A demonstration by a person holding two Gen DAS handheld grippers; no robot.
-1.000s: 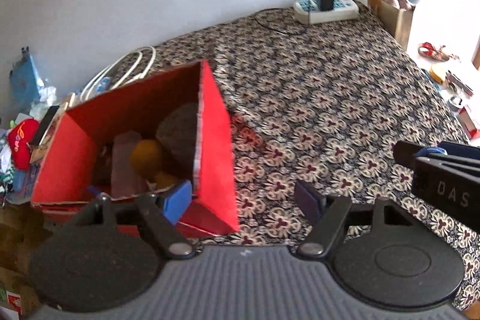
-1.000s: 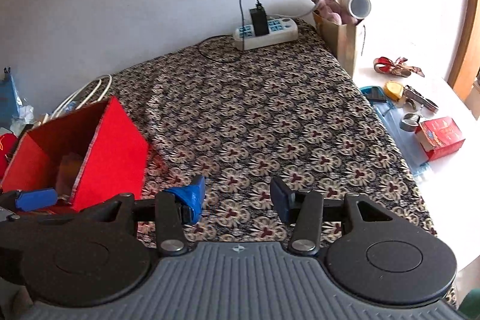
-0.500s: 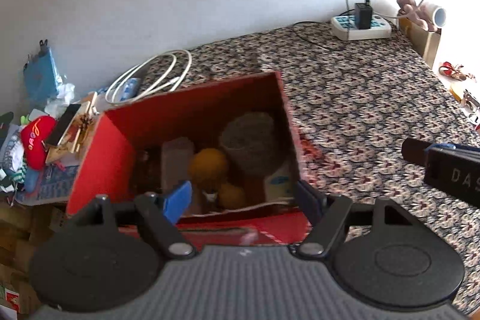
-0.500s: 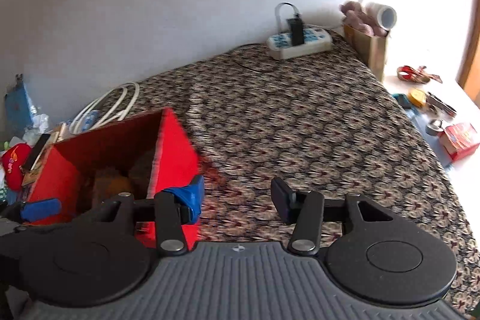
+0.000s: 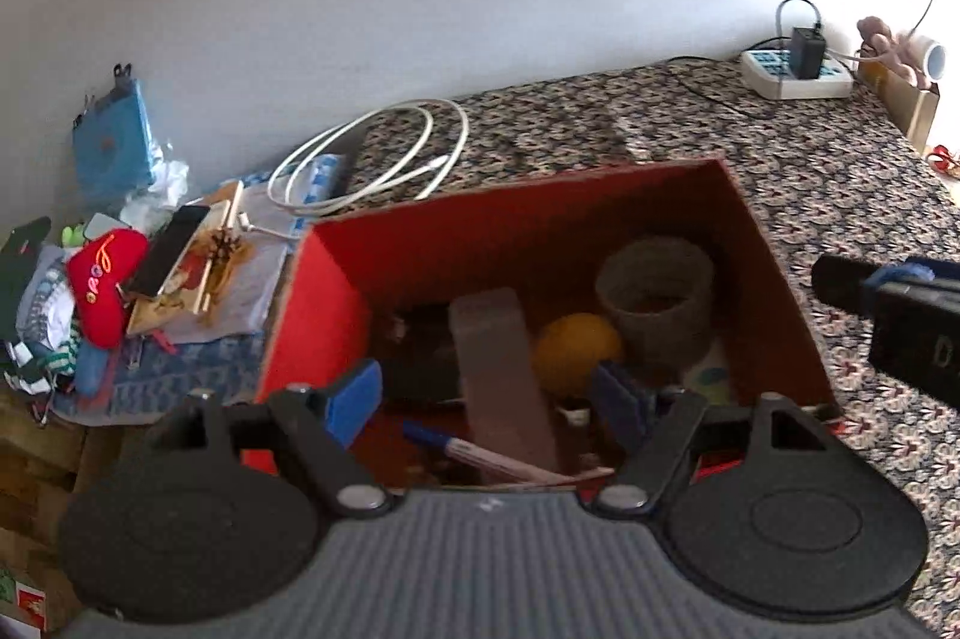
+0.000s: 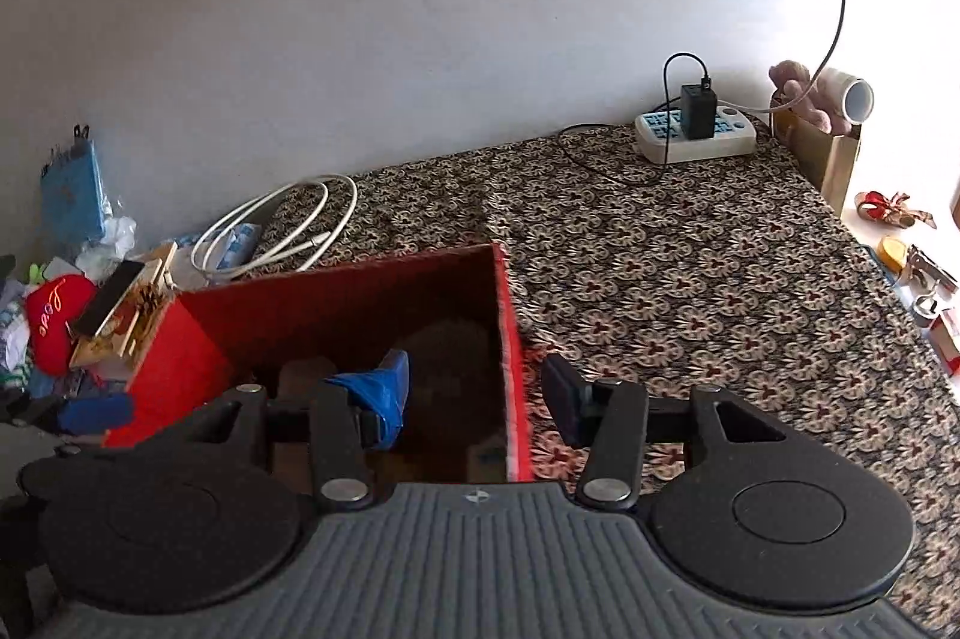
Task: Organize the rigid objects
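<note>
An open red cardboard box (image 5: 768,243) stands on the patterned cloth. Inside it lie a woven grey cup (image 5: 654,303), an orange ball (image 5: 576,360), a pale translucent block (image 5: 504,375) and a pen (image 5: 474,450). My left gripper (image 5: 486,405) hovers open over the box's near side, with nothing between its blue pads. The right gripper (image 6: 474,399) is open too; in its own view its fingers stand to either side of the box's right wall (image 6: 510,339), apart from it. It also shows at the right edge of the left wrist view as the right gripper (image 5: 900,315).
A coiled white cable (image 5: 372,159) lies behind the box. To the left is clutter: a red heart cushion (image 5: 102,285), a phone (image 5: 168,249), a blue pouch (image 5: 111,141). A power strip (image 6: 696,135) and a brown bag (image 6: 822,153) sit at the back right.
Both grippers have swung left, so the red box has slid from the left of each view towards the middle. The box's inside now shows in full. Both stayed open.
</note>
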